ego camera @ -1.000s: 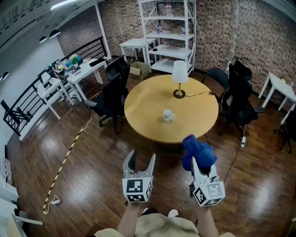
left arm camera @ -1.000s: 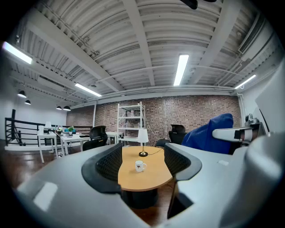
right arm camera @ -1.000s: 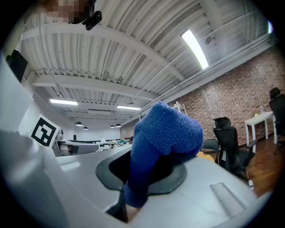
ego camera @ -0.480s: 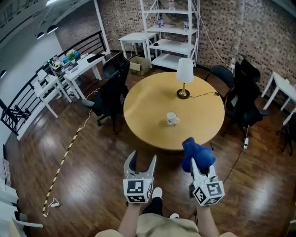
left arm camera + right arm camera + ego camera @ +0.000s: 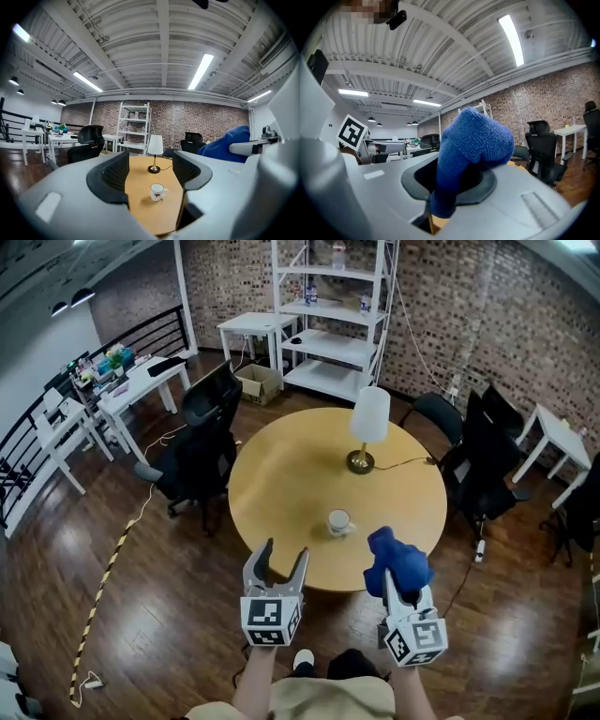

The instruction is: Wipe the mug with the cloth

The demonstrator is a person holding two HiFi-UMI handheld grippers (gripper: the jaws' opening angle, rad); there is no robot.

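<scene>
Two grippers are pointing level toward the round table [image 5: 272, 474]. The left gripper [image 5: 283, 557] is hanging spread and empty, probably free to steady the mug [image 5: 338, 521], one only, sitting ahead of it, framed between its jaws but well beyond them. The right gripper [image 5: 394, 579] is pinching the single blue cloth [image 5: 397, 559], bunched out past its tips, likely so the wad meets the mug first.

The left gripper [image 5: 284, 557] holds its jaws apart; the right gripper [image 5: 392, 579] clamps the cloth [image 5: 398, 557].
</scene>
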